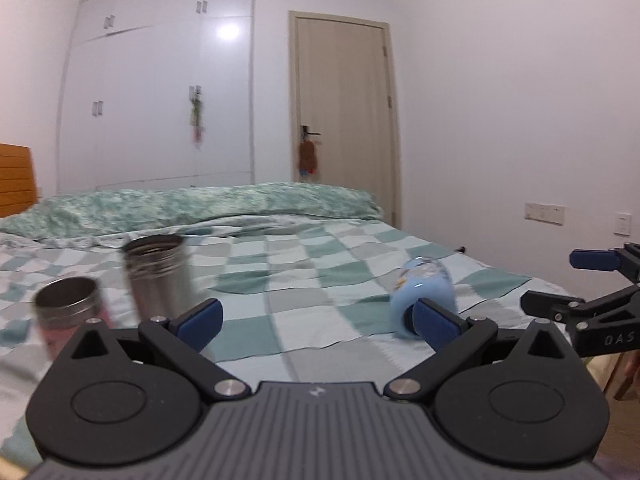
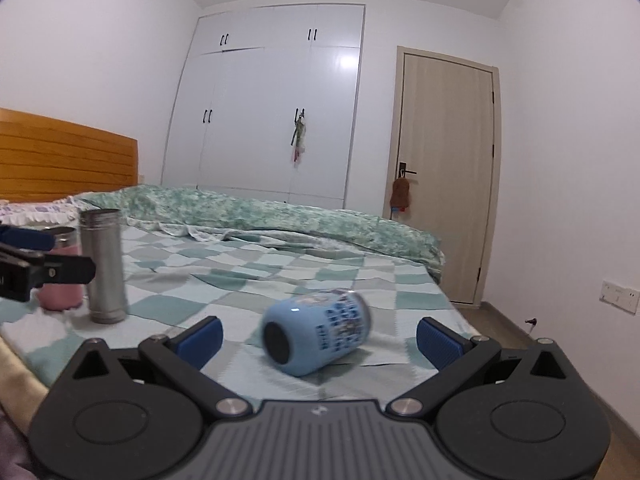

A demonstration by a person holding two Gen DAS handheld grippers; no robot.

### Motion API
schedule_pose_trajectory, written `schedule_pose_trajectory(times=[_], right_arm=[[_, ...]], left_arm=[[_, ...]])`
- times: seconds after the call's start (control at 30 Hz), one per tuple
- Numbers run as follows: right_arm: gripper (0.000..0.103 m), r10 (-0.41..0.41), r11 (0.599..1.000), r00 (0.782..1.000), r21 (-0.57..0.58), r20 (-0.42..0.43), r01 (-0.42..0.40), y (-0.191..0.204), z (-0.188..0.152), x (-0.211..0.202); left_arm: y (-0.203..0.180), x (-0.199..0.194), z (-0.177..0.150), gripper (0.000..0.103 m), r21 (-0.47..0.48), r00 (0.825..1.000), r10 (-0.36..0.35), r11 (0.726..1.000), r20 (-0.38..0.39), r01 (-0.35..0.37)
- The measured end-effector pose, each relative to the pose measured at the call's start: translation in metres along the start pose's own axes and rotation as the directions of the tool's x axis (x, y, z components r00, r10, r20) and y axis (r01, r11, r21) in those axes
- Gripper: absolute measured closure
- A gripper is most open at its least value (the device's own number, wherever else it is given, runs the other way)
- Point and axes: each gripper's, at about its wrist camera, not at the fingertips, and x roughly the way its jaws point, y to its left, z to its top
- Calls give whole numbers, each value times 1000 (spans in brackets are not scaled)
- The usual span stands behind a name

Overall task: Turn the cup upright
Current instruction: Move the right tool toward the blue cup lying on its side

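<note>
- The right gripper (image 2: pixel 319 339) is spread wide and empty, with the blue cup (image 2: pixel 316 332) lying on its side on the checked bedspread (image 2: pixel 280 276) just ahead, between the lines of its fingers.
- The cup's long axis runs away from the claw, slightly rightward, with its dark round end facing the camera.
- The left gripper (image 1: pixel 318 322), also spread and empty, sits farther left; the right looks nearer.
- Count: one blue cup, two upright steel tumblers, a tall one (image 2: pixel 104 266) and a pink-sleeved one (image 2: pixel 62 280).
</note>
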Motion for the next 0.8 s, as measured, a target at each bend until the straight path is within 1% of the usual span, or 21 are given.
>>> schedule_pose_trajectory(times=[0.13,0.27,0.43,0.5,0.6,0.73,0.8], right_arm=[[0,-2,1000,1000,-8,-18,2,-20,3,12],[0,-5,1000,999,-25,-37,4,-40,6,28],[0,6,999,997,-33,-78,-9,-62,10,55],[0,11,999,995,-32,-98,-14,-72,11,65],[0,27,999,991,-22,-134,-30,-85,13,80],[0,45,999,981,-13,-186,-48,-100,14,101],[0,51,998,976,-13,-210,-55,-105,13,108]], left_arm=[[-15,28,13,0,17,998,-48,999,-37,48],[-32,62,25,0,27,991,-95,995,-93,98],[-52,107,36,0,62,978,-116,990,-171,129],[-60,124,41,0,81,973,-111,988,-204,129],[-71,150,48,0,102,960,-114,984,-256,144],[-83,181,56,0,118,935,-125,978,-331,173],[-88,199,59,0,124,911,-123,975,-394,185]])
